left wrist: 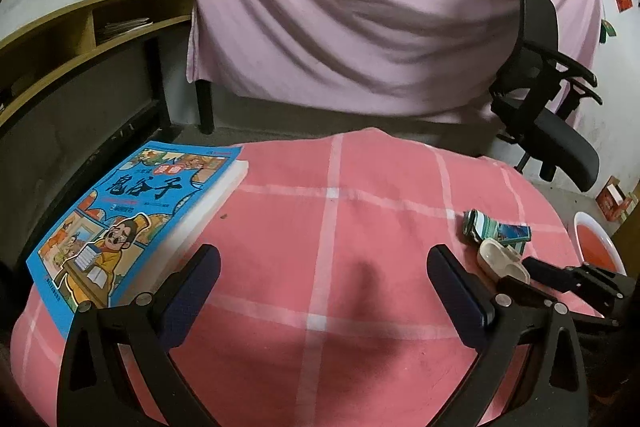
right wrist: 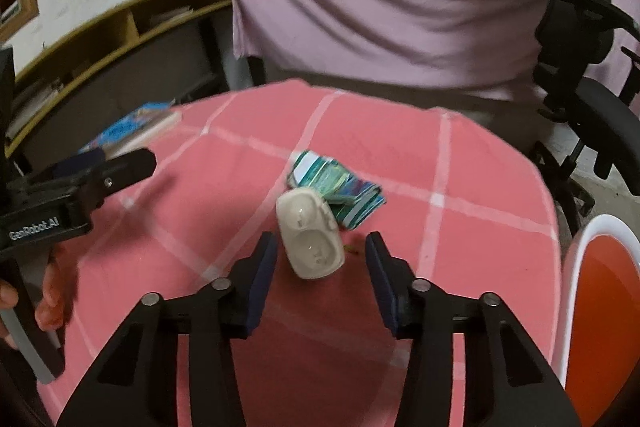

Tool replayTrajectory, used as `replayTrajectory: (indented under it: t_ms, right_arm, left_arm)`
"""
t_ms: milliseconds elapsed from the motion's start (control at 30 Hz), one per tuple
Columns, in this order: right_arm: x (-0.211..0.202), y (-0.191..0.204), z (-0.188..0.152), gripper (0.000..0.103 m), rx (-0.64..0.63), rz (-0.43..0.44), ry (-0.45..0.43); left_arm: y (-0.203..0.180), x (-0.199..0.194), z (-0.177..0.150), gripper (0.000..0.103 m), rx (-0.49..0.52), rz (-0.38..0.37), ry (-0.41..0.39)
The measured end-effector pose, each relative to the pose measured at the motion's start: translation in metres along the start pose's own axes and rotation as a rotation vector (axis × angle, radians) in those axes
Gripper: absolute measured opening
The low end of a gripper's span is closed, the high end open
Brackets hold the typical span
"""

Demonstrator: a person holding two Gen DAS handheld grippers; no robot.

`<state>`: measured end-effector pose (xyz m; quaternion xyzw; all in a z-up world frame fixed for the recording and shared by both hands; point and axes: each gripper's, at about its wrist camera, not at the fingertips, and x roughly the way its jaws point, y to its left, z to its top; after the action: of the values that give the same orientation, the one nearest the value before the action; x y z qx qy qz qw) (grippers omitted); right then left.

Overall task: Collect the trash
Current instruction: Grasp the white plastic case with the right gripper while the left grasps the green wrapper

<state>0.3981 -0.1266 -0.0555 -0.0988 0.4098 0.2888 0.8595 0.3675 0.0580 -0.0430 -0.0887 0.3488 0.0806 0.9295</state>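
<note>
A white moulded plastic tray piece [right wrist: 310, 235] lies on the pink checked tablecloth [right wrist: 460, 167], touching a crumpled teal and blue carton [right wrist: 340, 187] behind it. My right gripper [right wrist: 320, 247] is open, its jaws either side of the near end of the white piece. Both items show at the right in the left wrist view: the white piece [left wrist: 500, 261] and the carton [left wrist: 496, 229]. My left gripper [left wrist: 324, 259] is open and empty over bare cloth. The right gripper's fingers [left wrist: 560, 273] reach in there from the right.
A blue comic book [left wrist: 132, 223] lies at the table's left edge. A red bin with a white rim [right wrist: 592, 291] stands beside the table at the right. A black office chair [left wrist: 548, 99] and a pink-draped bed [left wrist: 360, 7] are behind.
</note>
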Motion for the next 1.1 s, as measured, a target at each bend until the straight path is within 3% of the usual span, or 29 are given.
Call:
replayTrajectory:
  t_ms: [333, 567, 867, 1000, 1100]
  right_arm:
    - [-0.018, -0.006, -0.019, 0.027, 0.001, 0.015, 0.016]
    - [-0.041, -0.042, -0.035, 0.026, 0.084, -0.044, 0.003]
    - [-0.045, -0.076, -0.039, 0.026, 0.157, -0.059, -0.025]
    - [-0.045, -0.091, -0.042, 0.026, 0.200, -0.036, -0.046]
    - [-0.047, -0.096, -0.045, 0.026, 0.214, -0.038, -0.064]
  left_arm:
    - [-0.026, 0.007, 0.002, 0.101, 0.082, -0.047, 0.037]
    - [-0.055, 0.016, 0.003, 0.101, 0.119, -0.134, 0.064]
    - [-0.098, 0.028, 0.015, 0.101, 0.231, -0.249, 0.052]
    - [-0.122, 0.048, 0.019, 0.100, 0.289, -0.256, 0.094]
    - [-0.131, 0.067, 0.020, 0.090, 0.298, -0.273, 0.162]
